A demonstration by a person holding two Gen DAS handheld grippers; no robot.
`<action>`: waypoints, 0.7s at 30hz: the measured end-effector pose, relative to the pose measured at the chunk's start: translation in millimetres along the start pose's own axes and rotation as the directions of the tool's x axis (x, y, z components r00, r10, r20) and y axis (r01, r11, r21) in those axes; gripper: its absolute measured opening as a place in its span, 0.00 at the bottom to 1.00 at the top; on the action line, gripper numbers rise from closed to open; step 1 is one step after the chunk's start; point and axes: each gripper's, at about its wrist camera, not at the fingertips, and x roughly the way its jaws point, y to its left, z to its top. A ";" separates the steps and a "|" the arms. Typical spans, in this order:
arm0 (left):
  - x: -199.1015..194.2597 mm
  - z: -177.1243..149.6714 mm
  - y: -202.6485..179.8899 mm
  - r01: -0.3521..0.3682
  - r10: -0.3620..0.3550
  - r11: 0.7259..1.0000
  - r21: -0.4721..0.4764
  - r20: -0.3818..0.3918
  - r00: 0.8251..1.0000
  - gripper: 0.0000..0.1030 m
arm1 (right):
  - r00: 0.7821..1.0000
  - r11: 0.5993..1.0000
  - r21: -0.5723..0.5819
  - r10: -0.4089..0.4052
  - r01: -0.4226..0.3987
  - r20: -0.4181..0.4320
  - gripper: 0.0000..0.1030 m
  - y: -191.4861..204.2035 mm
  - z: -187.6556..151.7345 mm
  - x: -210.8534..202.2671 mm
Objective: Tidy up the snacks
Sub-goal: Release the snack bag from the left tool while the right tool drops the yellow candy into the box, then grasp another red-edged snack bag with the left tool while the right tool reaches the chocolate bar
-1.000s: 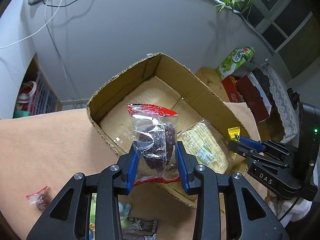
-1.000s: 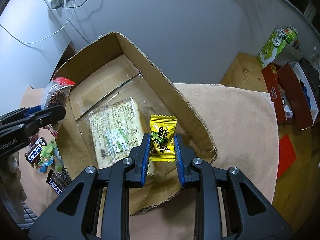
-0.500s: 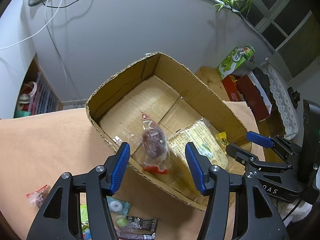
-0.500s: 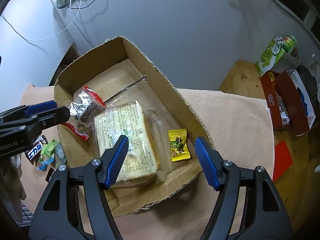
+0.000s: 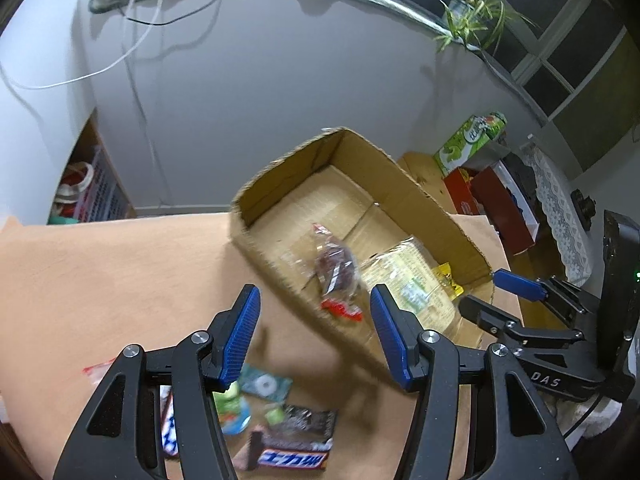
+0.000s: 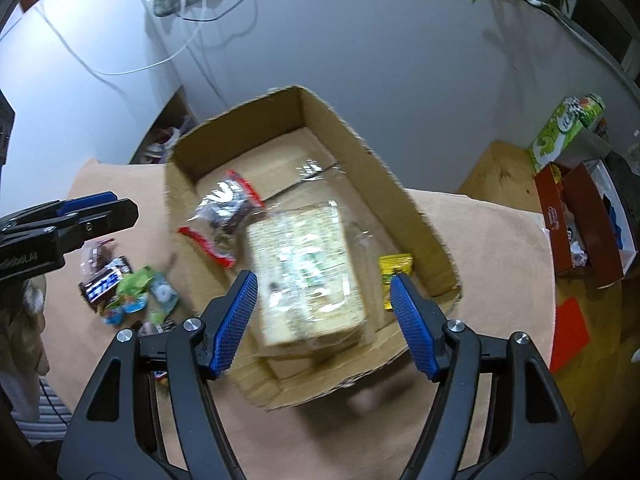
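Observation:
An open cardboard box (image 5: 404, 184) (image 6: 360, 160) stands on the tan cloth. Inside lie a clear red-edged packet of dark fruit (image 5: 336, 272) (image 6: 224, 216), a large pale biscuit pack (image 5: 408, 280) (image 6: 304, 268) and a small yellow candy (image 5: 446, 278) (image 6: 394, 276). My left gripper (image 5: 314, 338) is open and empty, over the box's near left wall. My right gripper (image 6: 324, 324) is open and empty above the box's near end. Loose snacks, among them a Snickers bar (image 5: 288, 458) (image 6: 106, 280), lie on the cloth left of the box.
A grey wall rises behind the table. At the right stand a green carton (image 5: 472, 140) (image 6: 564, 128) and red boxes (image 6: 576, 224) on a wooden surface. A shelf with a basket (image 5: 96, 192) is at the back left. The right gripper shows in the left wrist view (image 5: 520, 300).
Both grippers opened and dropped their snacks into the box: the fruit packet from the left, the yellow candy from the right. Both have since pulled back and up from the box.

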 end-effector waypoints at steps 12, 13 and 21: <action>-41.7 -40.4 51.0 -0.033 0.037 0.995 -0.098 0.033 0.999 0.55 | 0.996 0.990 -0.113 0.086 -0.085 0.007 0.69 50.2 -21.8 -16.3; -43.2 -42.8 54.7 -0.035 0.039 0.994 -0.106 0.033 0.999 0.55 | 0.996 0.988 -0.128 0.092 -0.091 0.004 0.69 54.9 -24.2 -16.3; -58.7 -77.8 98.1 -0.067 0.073 0.975 -0.210 0.020 0.997 0.55 | 0.992 0.962 -0.243 0.119 -0.126 -0.045 0.69 92.4 -53.1 -9.5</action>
